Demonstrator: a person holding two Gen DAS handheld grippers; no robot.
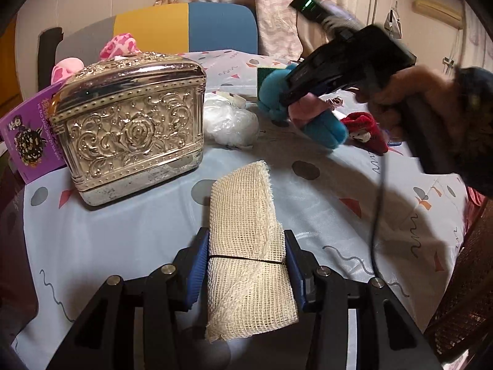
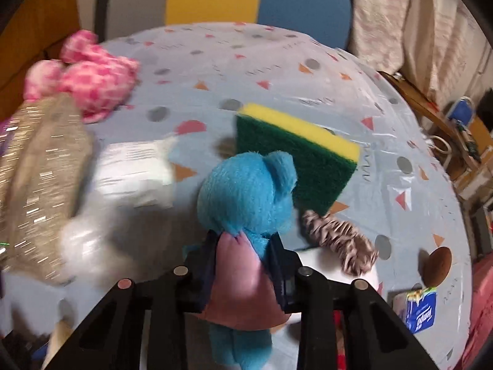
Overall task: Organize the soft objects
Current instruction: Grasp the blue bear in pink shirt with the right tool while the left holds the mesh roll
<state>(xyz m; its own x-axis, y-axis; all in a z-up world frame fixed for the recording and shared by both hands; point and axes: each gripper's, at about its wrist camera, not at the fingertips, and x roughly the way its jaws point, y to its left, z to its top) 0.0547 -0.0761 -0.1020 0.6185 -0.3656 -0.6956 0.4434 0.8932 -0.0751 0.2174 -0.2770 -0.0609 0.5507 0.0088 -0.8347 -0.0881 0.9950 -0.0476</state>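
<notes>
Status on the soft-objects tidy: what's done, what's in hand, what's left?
Done: nothing visibly sorted; the silver box lid is shut.
In hand: left gripper is clamped on the rolled mesh cloth; right gripper is clamped on the blue plush bear, held above the table.
Left: pink plush, red plush, scrunchie, sponge and white bag still loose on the tablecloth.

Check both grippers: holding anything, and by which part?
Left gripper clamps the mesh cloth roll across its banded middle. Right gripper clamps the blue plush bear at its pink-clothed torso.
</notes>
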